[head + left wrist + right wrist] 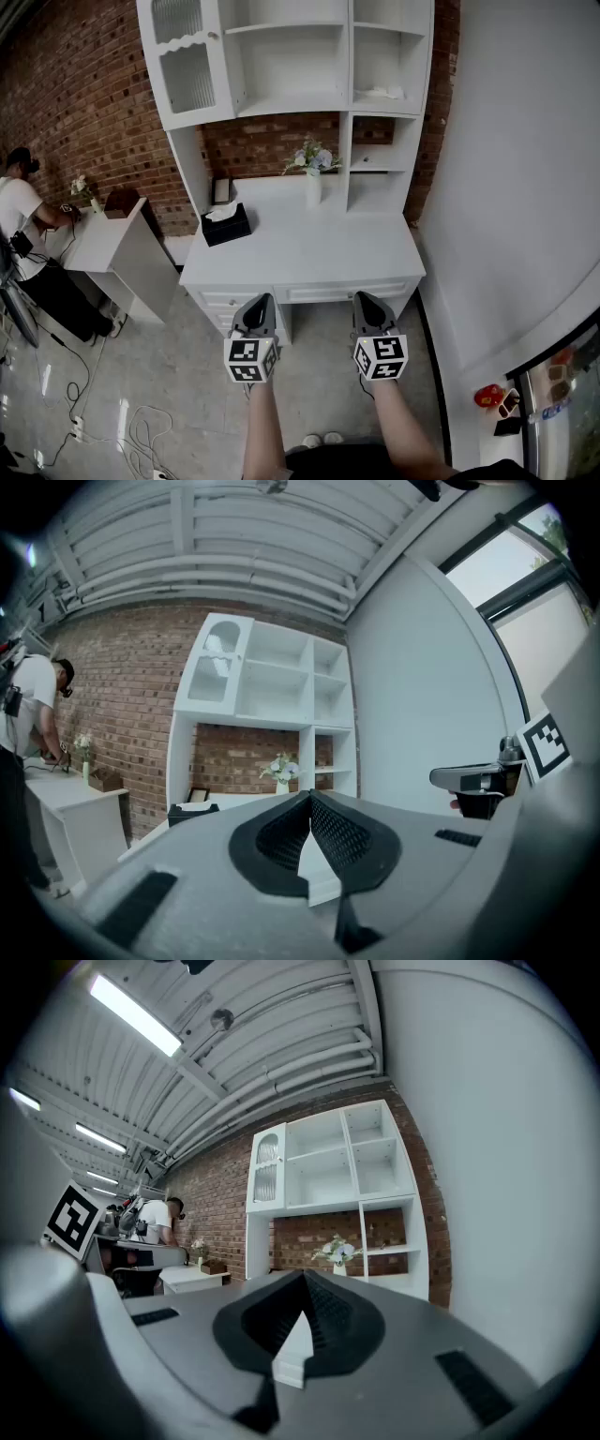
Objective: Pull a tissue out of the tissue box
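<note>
Both claws shut and held level in front of the counter, with the tissue box untouched.

The person's two bare forearms (265, 427) reach forward side by side. The left claw (260, 300) and the right claw (368, 298) point level at the white counter (319, 251) and stop just short of its front edge, over the floor. In each gripper view the ribbed jaws meet at their tips with nothing between them. The cube (250, 359) on each claw shows bold black-and-white square markers, the only print that can be made out. The black tissue box (228, 230) sits on the counter's rear left part, well apart from both claws, and a white tissue (221, 212) stands out of its top. A vase of flowers (313, 174) stands at the counter's rear middle.
</note>
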### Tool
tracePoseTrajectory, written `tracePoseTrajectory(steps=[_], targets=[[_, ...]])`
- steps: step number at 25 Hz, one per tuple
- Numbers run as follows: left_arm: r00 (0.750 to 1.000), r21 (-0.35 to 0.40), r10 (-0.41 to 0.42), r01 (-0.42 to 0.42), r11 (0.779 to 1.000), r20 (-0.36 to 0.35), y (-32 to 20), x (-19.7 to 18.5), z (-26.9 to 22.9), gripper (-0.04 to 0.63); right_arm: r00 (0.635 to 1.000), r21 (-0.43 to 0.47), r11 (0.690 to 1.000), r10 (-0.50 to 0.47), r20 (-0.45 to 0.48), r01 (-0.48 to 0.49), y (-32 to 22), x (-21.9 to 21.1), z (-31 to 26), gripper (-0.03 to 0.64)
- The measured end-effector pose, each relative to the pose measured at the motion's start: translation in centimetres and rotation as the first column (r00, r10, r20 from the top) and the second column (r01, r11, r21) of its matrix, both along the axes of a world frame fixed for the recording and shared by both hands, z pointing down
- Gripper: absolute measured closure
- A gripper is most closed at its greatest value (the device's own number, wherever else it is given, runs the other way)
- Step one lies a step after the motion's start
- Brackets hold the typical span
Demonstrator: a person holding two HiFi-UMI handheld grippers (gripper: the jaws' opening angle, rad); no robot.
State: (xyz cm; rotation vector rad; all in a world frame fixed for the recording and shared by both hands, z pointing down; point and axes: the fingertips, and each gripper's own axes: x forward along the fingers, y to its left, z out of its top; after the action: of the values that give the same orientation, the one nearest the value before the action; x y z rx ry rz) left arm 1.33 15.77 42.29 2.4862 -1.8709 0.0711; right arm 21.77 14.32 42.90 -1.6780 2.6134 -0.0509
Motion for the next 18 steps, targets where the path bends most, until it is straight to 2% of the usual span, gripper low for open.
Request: tracePoseTrajectory(steps=[11, 15, 18], targets=[[1.000, -0.008, 0.010, -0.010, 1.000, 0.000, -0.3, 0.6, 0.4, 0.586, 1.000, 0.003, 1.000, 0.006, 0.012, -0.006, -0.2, 0.6, -0.1, 0.618], [1.000, -0.018, 0.013, -0.013, 1.000, -0.001, -0.3, 0.5, 0.9, 0.586, 1.000, -0.015, 1.000, 0.005, -0.022, -0.006, -0.3, 0.4, 0.6, 0.618], [1.000, -0.029, 0.016, -0.016, 0.999, -0.002, -0.1, 0.3, 1.3, 0.586, 1.000, -0.034, 0.999, 0.013, -0.011, -0.013, -0.3, 0.6, 1.0, 0.617]])
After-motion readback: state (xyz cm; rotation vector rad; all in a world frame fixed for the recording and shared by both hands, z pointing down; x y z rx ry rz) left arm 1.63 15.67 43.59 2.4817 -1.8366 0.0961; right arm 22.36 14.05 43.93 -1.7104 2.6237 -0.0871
